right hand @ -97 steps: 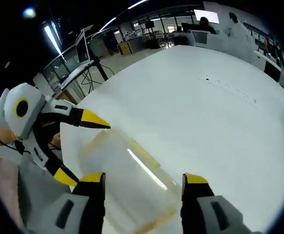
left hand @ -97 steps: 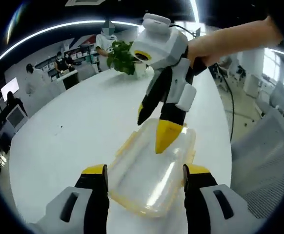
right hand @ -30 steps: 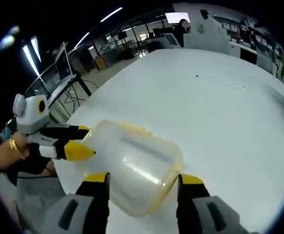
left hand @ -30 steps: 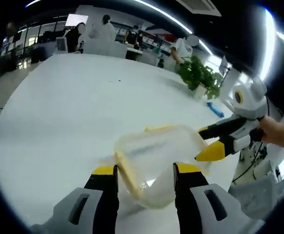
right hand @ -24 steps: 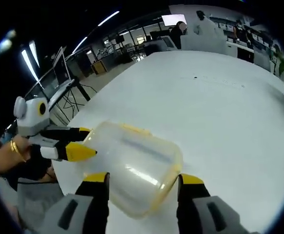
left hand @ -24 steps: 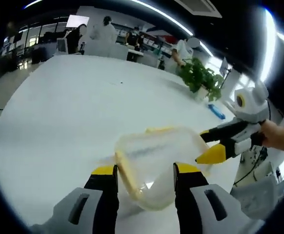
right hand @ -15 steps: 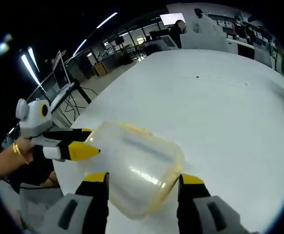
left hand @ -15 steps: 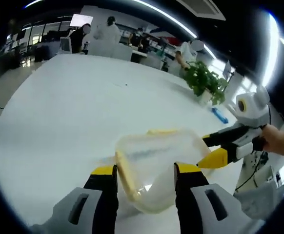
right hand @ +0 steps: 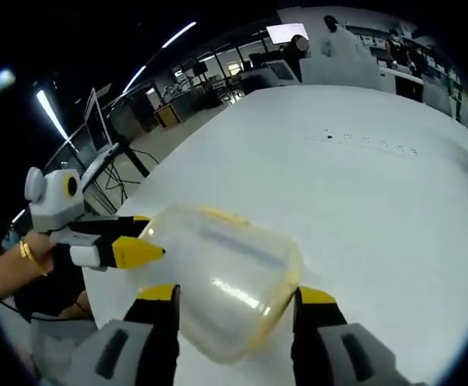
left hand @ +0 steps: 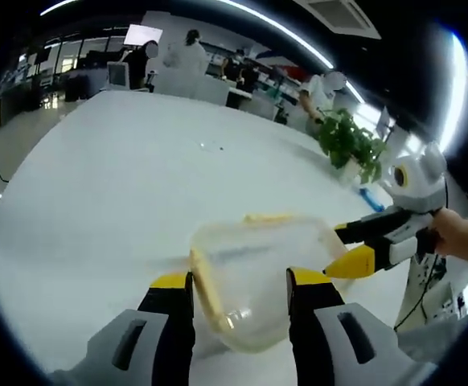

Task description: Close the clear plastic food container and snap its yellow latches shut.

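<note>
The clear plastic container (left hand: 258, 261) with yellow latches (left hand: 204, 291) sits tilted between the jaws of my left gripper (left hand: 238, 283), which press on its sides. From the right, my right gripper (left hand: 343, 248) has its yellow tips at the container's far end. In the right gripper view the same container (right hand: 218, 269) fills the gap of my right gripper (right hand: 236, 296), jaws against its sides. There my left gripper (right hand: 141, 237) meets its left end. A yellow latch (right hand: 222, 215) shows on top. The container looks raised off the white table (left hand: 97, 201).
A potted plant (left hand: 346, 141) and a small blue object (left hand: 371, 199) stand far right on the table. People and desks line the room's far side. A hand (left hand: 461, 239) holds the right gripper; a wrist with a bracelet (right hand: 21, 259) holds the left.
Over the last second almost nothing moved; both views drifted slightly. Since 3.2 s ago the container went from lying flat on the table to tilted between both grippers.
</note>
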Motion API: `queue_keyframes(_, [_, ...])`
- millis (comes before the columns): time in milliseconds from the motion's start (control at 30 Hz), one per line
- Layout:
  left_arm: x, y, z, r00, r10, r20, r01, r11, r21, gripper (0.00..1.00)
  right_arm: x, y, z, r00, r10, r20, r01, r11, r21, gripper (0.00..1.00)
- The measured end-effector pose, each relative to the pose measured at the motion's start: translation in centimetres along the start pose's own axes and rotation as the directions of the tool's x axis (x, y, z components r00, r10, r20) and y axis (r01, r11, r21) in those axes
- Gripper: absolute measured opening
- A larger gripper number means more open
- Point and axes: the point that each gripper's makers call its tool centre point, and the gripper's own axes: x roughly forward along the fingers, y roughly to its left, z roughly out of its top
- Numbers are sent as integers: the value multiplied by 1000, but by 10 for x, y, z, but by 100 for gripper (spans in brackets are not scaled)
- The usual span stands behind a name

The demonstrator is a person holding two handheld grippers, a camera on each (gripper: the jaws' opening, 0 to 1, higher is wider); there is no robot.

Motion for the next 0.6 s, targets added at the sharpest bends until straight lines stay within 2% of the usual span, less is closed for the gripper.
queue_keyframes(300, [12, 10, 14, 1000, 9, 12, -9, 1000, -6, 43, 8, -8, 15, 1000, 7, 11, -7, 1000, -4, 54])
queue_keyframes(600, [21, 12, 22, 1000, 5, 12, -5, 1000, 0, 43, 11, -14, 22, 1000, -4, 29, 4, 1000, 12, 54])
